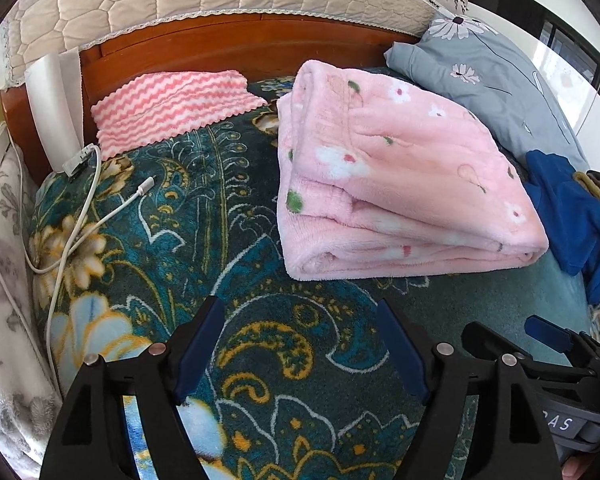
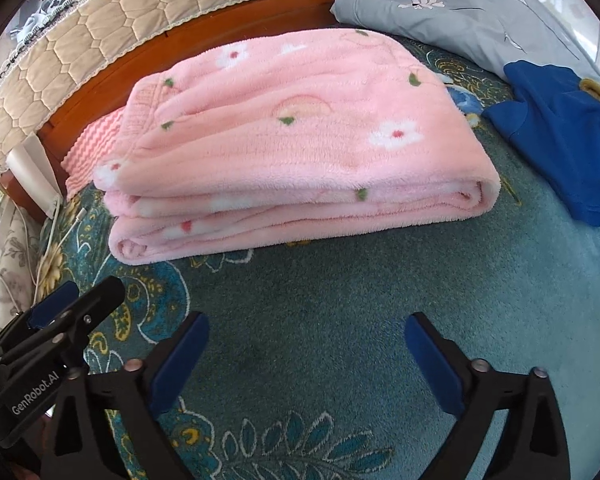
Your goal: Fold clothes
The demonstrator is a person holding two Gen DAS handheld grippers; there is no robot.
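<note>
While both grippers, left (image 1: 300, 344) and right (image 2: 306, 354), hover wide open and empty over the bedspread (image 2: 340, 320), the folded pink garment (image 2: 300, 140) (fleece, flowered) lies at twelve o'clock, blue cloth (image 2: 560, 136) at two.
</note>
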